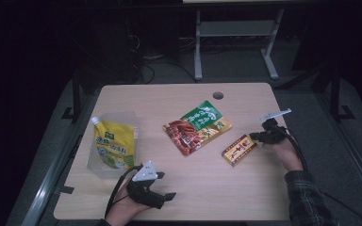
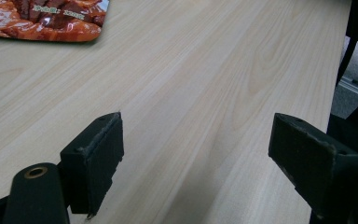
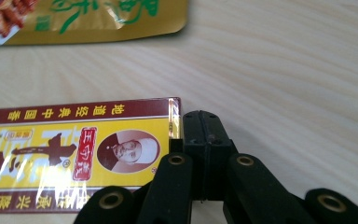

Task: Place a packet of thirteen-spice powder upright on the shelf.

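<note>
Table [image 1: 184, 188] is sitting under the high view, light wood, with a small round hole [image 1: 218, 95] near its far edge. Left gripper [image 1: 167, 187] is resting near the near edge, held by a hand [image 1: 122, 212] coming in from the bottom, jaws spread and pointing right, gripping nothing. Yellow pouch [image 1: 114, 146] is lying just beyond it, near the left edge. Red and green packet [image 1: 197, 127] is lying mid-table, tilted. Box [image 1: 239, 149], red and yellow, is lying right of the packet, slightly apart from it. Right gripper [image 1: 253, 137] is sitting at the box's far right end, the person's right hand [image 1: 287, 153] and a plaid sleeve [image 1: 306, 197] trailing behind it.

Left gripper view: left gripper [image 2: 196, 154] is showing both black jaws wide apart, released, bare table [image 2: 205, 70] between them. Corner of the packet [image 2: 42, 18] is peeking in at the top left, well apart from the jaws.

Right gripper view: right gripper [image 3: 204, 128] is looking clenched, jaws pressed together with no gap. Their tips are touching the end edge of the box [image 3: 65, 154], which is lying flat on the table [image 3: 284, 70]; cannot tell whether any wrapper is pinched between them. Packet [image 3: 88, 21] is lying beyond the box, at the top left.
</note>
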